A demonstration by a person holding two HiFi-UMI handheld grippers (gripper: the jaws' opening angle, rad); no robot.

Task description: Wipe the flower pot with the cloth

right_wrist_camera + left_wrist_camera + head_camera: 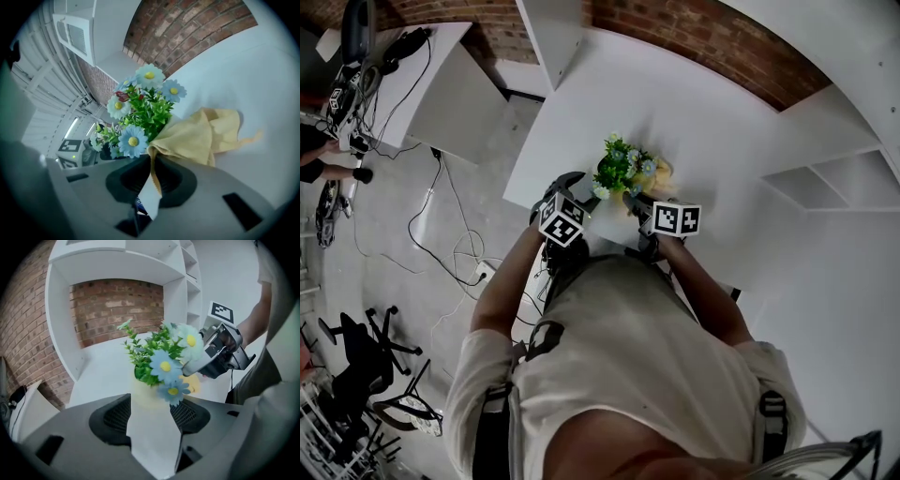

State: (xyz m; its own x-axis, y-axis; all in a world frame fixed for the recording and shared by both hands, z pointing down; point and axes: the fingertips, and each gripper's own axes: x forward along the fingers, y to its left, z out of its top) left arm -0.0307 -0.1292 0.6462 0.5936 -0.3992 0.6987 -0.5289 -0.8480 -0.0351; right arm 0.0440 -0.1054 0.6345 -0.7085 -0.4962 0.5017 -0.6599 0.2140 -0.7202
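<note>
a person stands at a white table (722,131) with a gripper in each hand, both reaching in toward a small flower pot (144,397). the pot is pale cream and stands upright on the table, on the side nearest the person. it is filled with green leaves and pale blue flowers (140,110) with yellow centres. the left gripper (150,414) comes at the pot from the person's left, pointing downward. its jaws are spread wide with the pot's body just ahead of and between the two dark pads. i cannot tell whether either pad touches the pot. the right gripper (151,173) sits on the other side of the plant, jaws pressed nearly together and pinching a yellow cloth (199,136). one edge of the cloth runs down into the narrow gap between the pads. the rest bunches up against the leaves and trails out over the table to the right. in that view the pot itself is hidden behind the cloth and foliage, so contact between cloth and pot cannot be made out. from above, the two grippers flank the plant closely, the cloth showing as a yellow patch just beside the flowers. a brick wall (117,305) and white shelves (183,291) rise behind the table. cables (441,234) lie loose on the grey floor (384,281) to the left.
</note>
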